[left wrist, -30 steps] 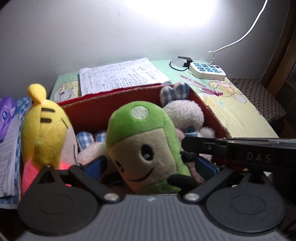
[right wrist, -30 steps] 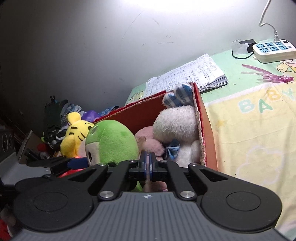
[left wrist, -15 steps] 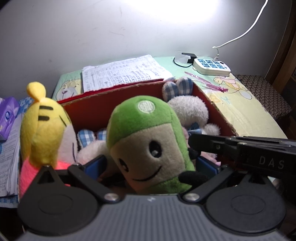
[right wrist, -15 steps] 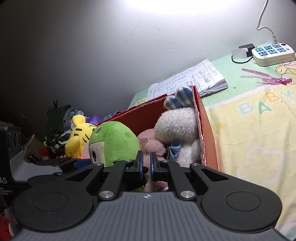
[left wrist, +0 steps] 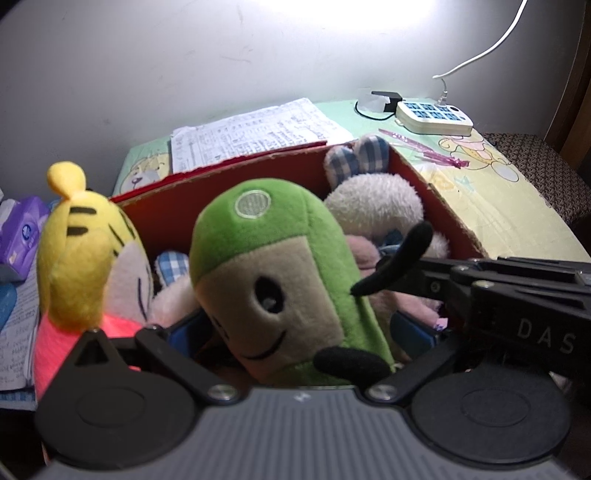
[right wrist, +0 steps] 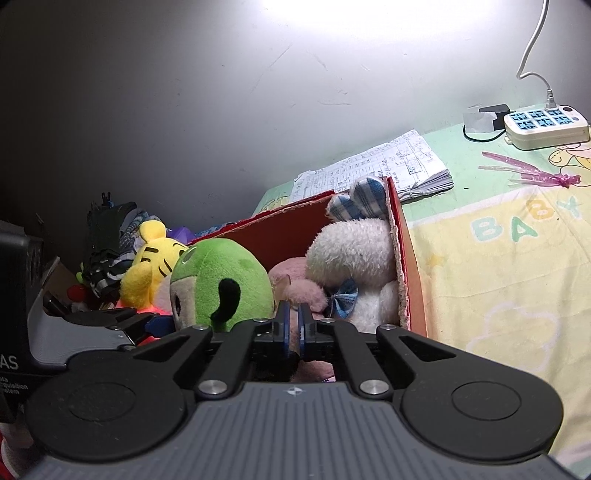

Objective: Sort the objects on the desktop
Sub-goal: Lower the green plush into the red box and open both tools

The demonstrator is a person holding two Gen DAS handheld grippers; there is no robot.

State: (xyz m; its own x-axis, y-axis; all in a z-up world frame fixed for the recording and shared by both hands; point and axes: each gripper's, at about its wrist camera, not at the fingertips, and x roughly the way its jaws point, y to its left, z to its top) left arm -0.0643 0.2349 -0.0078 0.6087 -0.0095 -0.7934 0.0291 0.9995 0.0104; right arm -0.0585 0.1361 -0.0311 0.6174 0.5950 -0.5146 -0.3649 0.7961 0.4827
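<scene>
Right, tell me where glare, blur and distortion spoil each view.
Left wrist view: lamp glare washes out the wall at top; the near green plush is slightly soft; fisheye bends the red box. Right wrist view: the same glare up top, the left side falls into dark shadow.

The letters "DAS" stand in pale print on the black body of the right gripper (left wrist: 532, 310) in the left wrist view; "BABY" reads in pastel capitals on the desk cloth (right wrist: 517, 229) near its far right edge. The handwritten paper stack (right wrist: 388, 166) at the desk's far edge is too small to read; so is the round badge on the green plush toy (left wrist: 253, 203).
</scene>
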